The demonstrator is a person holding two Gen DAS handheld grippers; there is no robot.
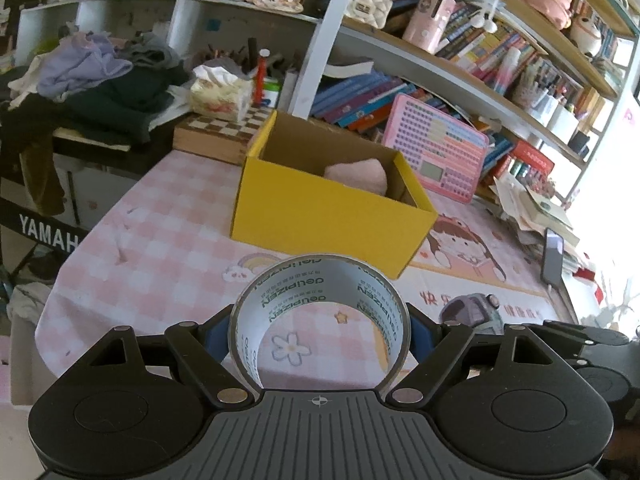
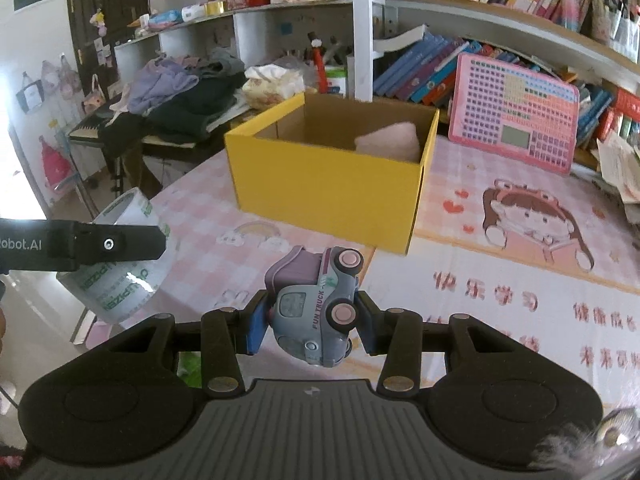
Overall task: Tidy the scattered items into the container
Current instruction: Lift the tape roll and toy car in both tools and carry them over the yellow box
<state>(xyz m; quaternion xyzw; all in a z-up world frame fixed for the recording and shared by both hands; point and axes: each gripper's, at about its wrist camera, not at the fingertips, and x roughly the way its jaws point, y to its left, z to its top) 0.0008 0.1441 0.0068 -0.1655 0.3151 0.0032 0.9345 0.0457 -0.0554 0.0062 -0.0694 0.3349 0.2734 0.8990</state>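
A yellow cardboard box (image 1: 320, 216) (image 2: 320, 172) stands open on the pink checked tablecloth, with a pink soft item (image 1: 358, 174) (image 2: 390, 140) inside it. My left gripper (image 1: 320, 330) is shut on a roll of clear tape (image 1: 320, 316), held above the table in front of the box. The same roll of tape (image 2: 124, 264) and a left finger (image 2: 116, 244) show at the left edge of the right wrist view. My right gripper (image 2: 310, 322) is shut on a grey and purple toy truck (image 2: 316, 304), tipped on its side, short of the box's near corner.
A pink toy keyboard (image 1: 436, 152) (image 2: 516, 112) leans on books behind the box. A chessboard (image 1: 216, 132) with a tissue pack, and a pile of clothes (image 1: 104, 80) (image 2: 180, 92), lie at the back left. Papers and a phone (image 1: 554, 256) sit at the right.
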